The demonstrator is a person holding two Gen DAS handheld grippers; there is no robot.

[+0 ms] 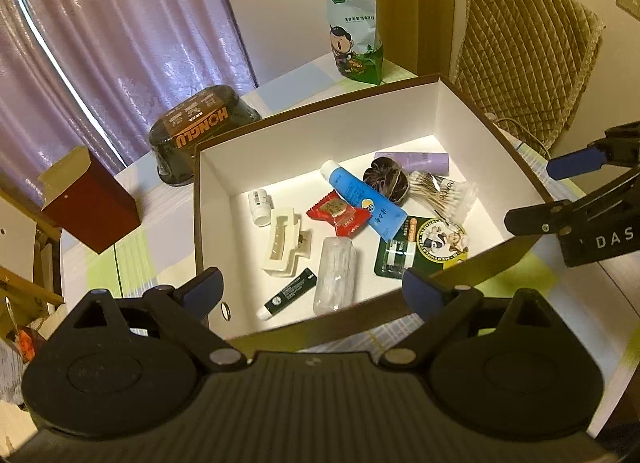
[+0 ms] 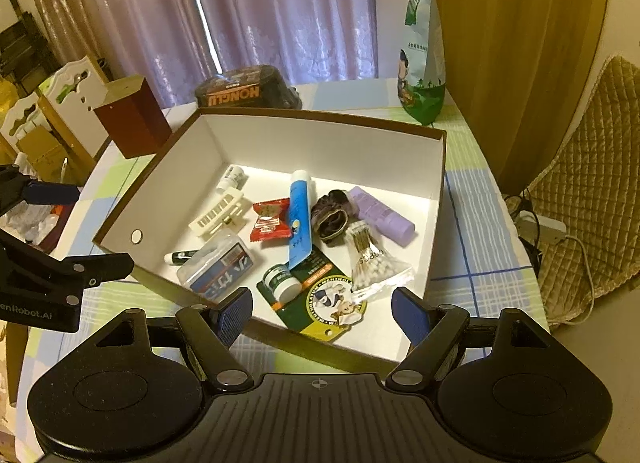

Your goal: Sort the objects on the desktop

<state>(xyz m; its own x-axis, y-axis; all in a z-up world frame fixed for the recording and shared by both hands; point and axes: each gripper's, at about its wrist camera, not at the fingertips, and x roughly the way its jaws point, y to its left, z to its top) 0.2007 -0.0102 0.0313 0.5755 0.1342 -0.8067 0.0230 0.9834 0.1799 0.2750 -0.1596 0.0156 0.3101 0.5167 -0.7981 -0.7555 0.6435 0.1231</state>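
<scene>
An open white-lined box (image 1: 320, 143) (image 2: 328, 143) stands on the table and holds several small items: a blue tube (image 1: 364, 199) (image 2: 300, 215), a red snack packet (image 1: 338, 213), a white hair clip (image 1: 282, 241), a purple bottle (image 2: 380, 215), a bag of cotton swabs (image 2: 376, 263), a green balm card (image 2: 328, 299) and a clear floss box (image 2: 218, 267). My left gripper (image 1: 312, 289) (image 2: 88, 229) hovers open over the box's near-left edge, holding nothing. My right gripper (image 2: 322, 313) (image 1: 548, 191) hovers open over the near-right edge, also holding nothing.
Behind the box stand a tall snack bag (image 1: 354, 15), a dark wrapped package (image 1: 196, 127) and a red-brown carton (image 1: 90, 203). A quilted chair (image 1: 520, 55) sits at the right, beside a power strip (image 2: 540, 225). The chequered tablecloth (image 2: 472, 255) shows around the box.
</scene>
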